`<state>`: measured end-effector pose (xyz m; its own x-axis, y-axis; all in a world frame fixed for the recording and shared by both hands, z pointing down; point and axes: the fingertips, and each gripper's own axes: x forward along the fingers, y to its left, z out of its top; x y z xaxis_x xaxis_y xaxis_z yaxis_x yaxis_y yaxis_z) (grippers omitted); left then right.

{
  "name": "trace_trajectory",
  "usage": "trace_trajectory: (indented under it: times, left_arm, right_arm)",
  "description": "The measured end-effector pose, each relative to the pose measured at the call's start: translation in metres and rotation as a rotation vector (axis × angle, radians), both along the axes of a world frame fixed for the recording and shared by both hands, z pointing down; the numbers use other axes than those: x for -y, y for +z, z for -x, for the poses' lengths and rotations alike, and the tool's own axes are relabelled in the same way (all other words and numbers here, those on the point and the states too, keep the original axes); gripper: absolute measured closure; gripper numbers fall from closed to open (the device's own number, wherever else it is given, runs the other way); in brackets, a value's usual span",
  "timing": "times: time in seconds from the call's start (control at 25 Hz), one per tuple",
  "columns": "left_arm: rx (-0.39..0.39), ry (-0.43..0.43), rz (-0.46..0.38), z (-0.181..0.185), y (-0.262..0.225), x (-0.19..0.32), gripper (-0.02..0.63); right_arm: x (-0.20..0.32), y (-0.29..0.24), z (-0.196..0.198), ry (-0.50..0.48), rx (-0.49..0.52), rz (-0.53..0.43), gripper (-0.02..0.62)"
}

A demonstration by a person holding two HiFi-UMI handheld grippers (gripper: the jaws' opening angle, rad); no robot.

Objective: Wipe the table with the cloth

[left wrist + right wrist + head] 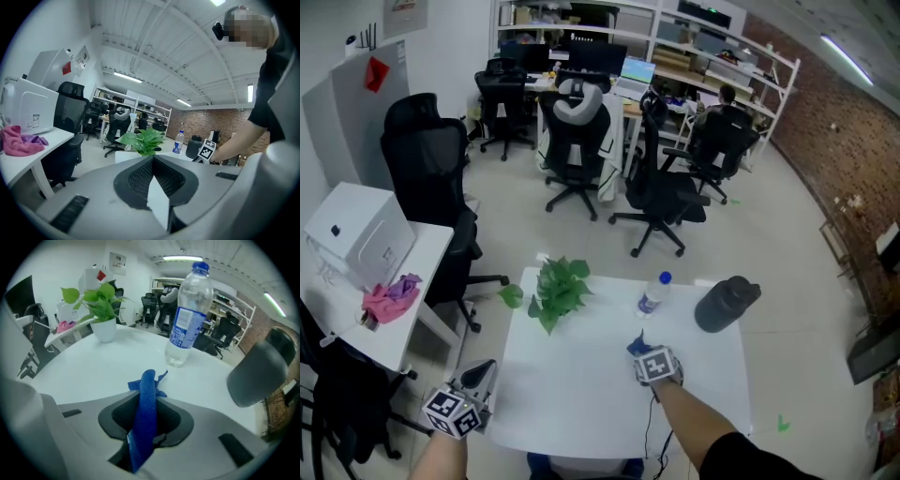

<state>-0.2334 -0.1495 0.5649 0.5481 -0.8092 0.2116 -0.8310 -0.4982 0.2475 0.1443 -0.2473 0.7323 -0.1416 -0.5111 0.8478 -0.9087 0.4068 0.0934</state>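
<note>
- Two grippers in play: the right gripper [147, 405] is clamped on the cloth [146, 394], pads pressing it from both sides. The left gripper [155, 174] looks drawn together with nothing in it, though that gap is hard to read.
- Head count on the table [581, 403]: one cloth, one water bottle [653, 293], one potted plant [555, 289], one dark jug [727, 303].
- Now the cloth: blue, bunched into a narrow strip, sitting right between the right gripper's jaws. It is over the table, on the near side of the water bottle and just short of it.
- Its free end pokes out past the jaw tips toward the water bottle, and the other end trails back through the jaws toward the camera.
- Long axis runs straight along the jaws, from the gripper out toward the water bottle's base, with a loose corner sticking out to the right at the front.
- Potted plant stands well to the left of the water bottle, and the dark jug is near on the bottle's right.
- Left gripper hangs far to the left of the water bottle and nearer the person, off the table's near-left corner, jaws aimed across at the potted plant.
</note>
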Motion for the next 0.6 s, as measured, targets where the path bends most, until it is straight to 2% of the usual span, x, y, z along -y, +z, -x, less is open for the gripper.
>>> trace_trajectory:
  times: [0.12,0.24,0.4,0.6]
  left_arm:
    - [-0.002,0.006,0.008,-0.002,0.002,-0.002,0.606]
    - [-0.006,0.008,0.016,-0.003,0.004,-0.004,0.606]
    - [-0.008,0.003,0.019,0.003,0.003,-0.01,0.606]
    - [-0.005,0.001,0.02,0.003,0.002,-0.012,0.606]
  right_arm:
    - [-0.006,0.013,0.0,0.007,-0.04,0.027,0.514]
    - [0.0,0.014,0.024,-0.015,-0.025,0.009,0.522]
    - [-0.002,0.016,0.082,-0.069,0.039,0.016,0.523]
    - [-0.011,0.017,0.164,-0.217,0.1,0.026,0.523]
